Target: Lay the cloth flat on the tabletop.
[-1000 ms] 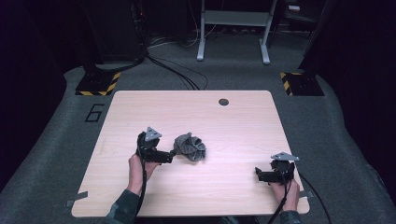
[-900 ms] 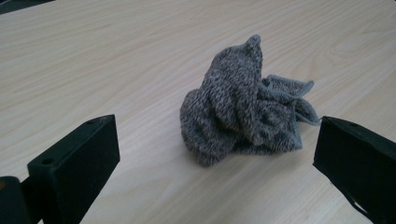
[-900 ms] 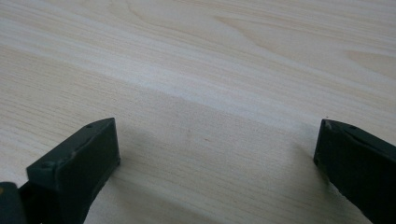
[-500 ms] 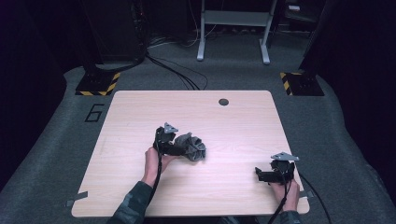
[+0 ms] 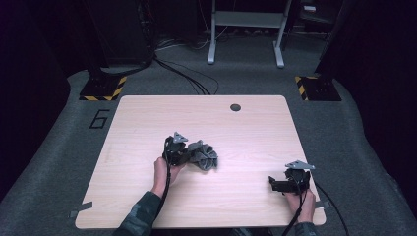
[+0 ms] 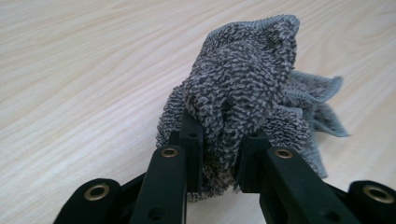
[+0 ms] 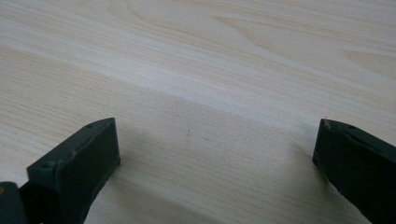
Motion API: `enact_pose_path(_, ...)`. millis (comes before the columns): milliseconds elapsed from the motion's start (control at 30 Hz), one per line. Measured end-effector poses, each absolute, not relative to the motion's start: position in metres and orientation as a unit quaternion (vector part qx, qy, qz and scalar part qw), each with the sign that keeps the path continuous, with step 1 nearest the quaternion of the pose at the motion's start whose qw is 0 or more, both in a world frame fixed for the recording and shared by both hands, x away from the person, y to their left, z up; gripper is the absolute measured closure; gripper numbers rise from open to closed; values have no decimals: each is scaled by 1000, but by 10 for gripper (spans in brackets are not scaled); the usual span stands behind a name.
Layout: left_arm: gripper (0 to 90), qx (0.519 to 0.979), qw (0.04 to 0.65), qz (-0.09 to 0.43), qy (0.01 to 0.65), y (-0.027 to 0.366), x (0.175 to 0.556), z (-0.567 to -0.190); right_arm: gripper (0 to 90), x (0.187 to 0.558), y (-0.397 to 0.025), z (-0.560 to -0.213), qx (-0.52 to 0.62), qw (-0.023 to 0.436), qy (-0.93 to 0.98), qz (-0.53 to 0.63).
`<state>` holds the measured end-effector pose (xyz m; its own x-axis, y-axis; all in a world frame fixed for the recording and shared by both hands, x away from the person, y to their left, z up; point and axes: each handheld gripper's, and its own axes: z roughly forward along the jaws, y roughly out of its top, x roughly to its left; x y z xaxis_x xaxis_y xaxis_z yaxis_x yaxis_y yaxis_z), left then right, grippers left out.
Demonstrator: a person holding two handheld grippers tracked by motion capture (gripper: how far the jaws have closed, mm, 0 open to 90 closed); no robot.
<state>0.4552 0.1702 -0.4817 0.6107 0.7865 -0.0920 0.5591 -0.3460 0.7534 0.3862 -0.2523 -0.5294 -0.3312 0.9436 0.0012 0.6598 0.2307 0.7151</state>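
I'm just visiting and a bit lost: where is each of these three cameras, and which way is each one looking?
High view: fixed above the person's side, looking forward and down on the table; both forearms, left gripper and right gripper show.
Left gripper view: rides the left gripper, looking along its jaws, closed on the grey cloth.
Right gripper view: rides the right gripper, looking along wide-apart jaws at bare wood.
Shared: the cloth appears in the high and left gripper views.

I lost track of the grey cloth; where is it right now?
In the high view the crumpled grey cloth lies near the table's middle, pinched at its near-left edge by the left gripper, far from the right gripper.
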Motion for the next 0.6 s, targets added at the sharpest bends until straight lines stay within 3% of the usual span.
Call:
enact_pose_path(300,766,805,436,107,387,167,429,-463,23,386,-252,-529,530,225,754,316)
enact_pose_path(600,751,802,465,31,373,172,406,-466,55,383,-247,-525,532,220,751,323)
